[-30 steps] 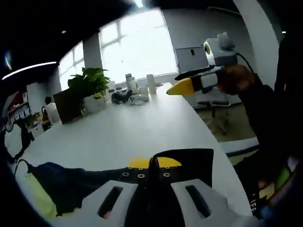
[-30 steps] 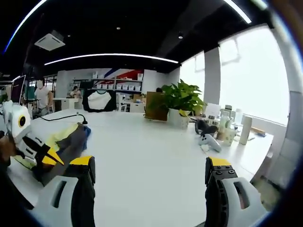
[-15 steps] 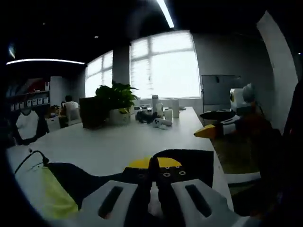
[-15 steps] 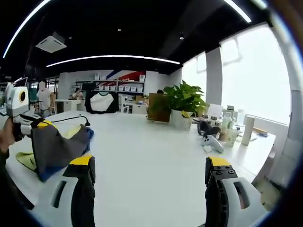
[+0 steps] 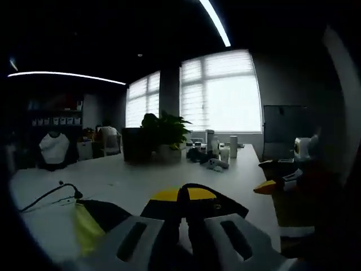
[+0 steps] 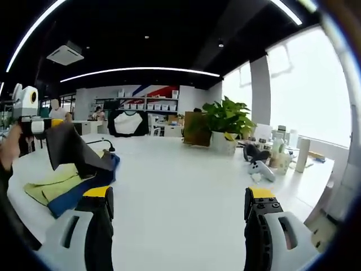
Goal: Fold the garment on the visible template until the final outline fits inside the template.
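Note:
My left gripper (image 5: 183, 195) is shut on a dark fold of the garment (image 5: 113, 214), which drapes over its jaws. In the right gripper view the left gripper (image 6: 52, 124) holds that dark fabric (image 6: 70, 148) lifted above the table at the left. The remaining garment, with a blue edge (image 6: 84, 189), lies on a yellow-green layer (image 6: 51, 185); I cannot tell whether that layer is the template. My right gripper (image 6: 179, 197) stands wide open over bare table with nothing between its jaws. Its yellow tip (image 5: 266, 186) also enters the left gripper view from the right.
The long white table (image 6: 186, 186) carries a potted plant (image 6: 225, 127), several bottles (image 6: 302, 153), grey controllers (image 6: 256, 165) and a black cable (image 5: 51, 195). A person (image 6: 56, 110) and shelves stand at the back. The table's edge runs near my right jaw.
The left gripper has risen with the dark fabric, lifting it off the pile. The right gripper has stayed open in about the same place.

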`<state>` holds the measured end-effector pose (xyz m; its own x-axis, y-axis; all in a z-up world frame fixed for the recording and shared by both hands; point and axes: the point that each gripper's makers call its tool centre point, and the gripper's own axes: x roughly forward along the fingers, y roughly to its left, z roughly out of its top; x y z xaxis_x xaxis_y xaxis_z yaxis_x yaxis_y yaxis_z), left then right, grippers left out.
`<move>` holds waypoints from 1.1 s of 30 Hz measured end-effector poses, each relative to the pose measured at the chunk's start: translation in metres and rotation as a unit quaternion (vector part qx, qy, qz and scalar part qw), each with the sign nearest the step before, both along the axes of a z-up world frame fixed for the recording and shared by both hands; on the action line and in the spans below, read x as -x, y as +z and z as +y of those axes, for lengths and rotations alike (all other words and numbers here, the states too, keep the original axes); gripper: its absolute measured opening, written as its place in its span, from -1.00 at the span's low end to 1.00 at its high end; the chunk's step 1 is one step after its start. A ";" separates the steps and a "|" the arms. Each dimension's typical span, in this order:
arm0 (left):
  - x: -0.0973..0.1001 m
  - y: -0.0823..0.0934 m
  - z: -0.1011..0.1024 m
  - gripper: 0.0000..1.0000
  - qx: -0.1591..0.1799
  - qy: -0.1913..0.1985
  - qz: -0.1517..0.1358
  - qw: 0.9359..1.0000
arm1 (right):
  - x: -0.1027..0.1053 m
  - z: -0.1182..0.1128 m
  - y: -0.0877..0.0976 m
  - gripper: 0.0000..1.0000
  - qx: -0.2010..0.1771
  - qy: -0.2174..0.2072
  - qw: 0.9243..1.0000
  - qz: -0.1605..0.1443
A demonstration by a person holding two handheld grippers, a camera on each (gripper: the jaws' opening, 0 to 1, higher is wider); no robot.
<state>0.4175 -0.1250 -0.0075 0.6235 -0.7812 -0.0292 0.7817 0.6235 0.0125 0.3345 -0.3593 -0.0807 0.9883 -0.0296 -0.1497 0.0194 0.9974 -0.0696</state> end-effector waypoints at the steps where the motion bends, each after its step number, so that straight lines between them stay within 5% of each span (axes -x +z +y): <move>1: 0.000 0.002 0.003 -0.97 0.004 0.002 0.001 1.000 | 0.000 0.001 -0.001 0.99 -0.001 0.002 1.000 0.001; 3: -0.001 0.008 0.007 -0.97 0.008 0.007 0.001 1.000 | 0.000 0.002 -0.001 0.99 -0.001 0.003 1.000 0.000; 6: -0.017 0.006 0.031 -0.97 -0.043 0.067 -0.011 0.997 | 0.000 0.004 -0.001 0.99 -0.002 0.005 1.000 0.000; 8: -0.015 0.019 0.036 -0.98 -0.009 0.061 -0.017 0.998 | 0.000 0.005 0.000 0.99 0.001 0.007 1.000 -0.002; 17: -0.025 0.032 0.081 -0.98 -0.031 0.134 -0.039 0.990 | -0.001 0.007 -0.004 0.99 -0.004 0.011 1.000 0.001; 28: -0.036 0.047 0.133 -0.97 -0.029 0.179 -0.046 0.982 | -0.002 0.011 -0.001 0.99 0.001 0.018 1.000 0.002; 33: -0.042 0.051 0.160 -0.97 -0.039 0.224 -0.062 0.972 | -0.003 0.013 -0.003 0.99 0.011 0.027 1.000 0.008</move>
<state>0.4596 0.0352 0.0436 0.9027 -0.4298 0.0195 0.4223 0.8939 0.1507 0.3376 -0.3462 -0.0842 0.9859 0.0196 -0.1659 -0.0352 0.9952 -0.0914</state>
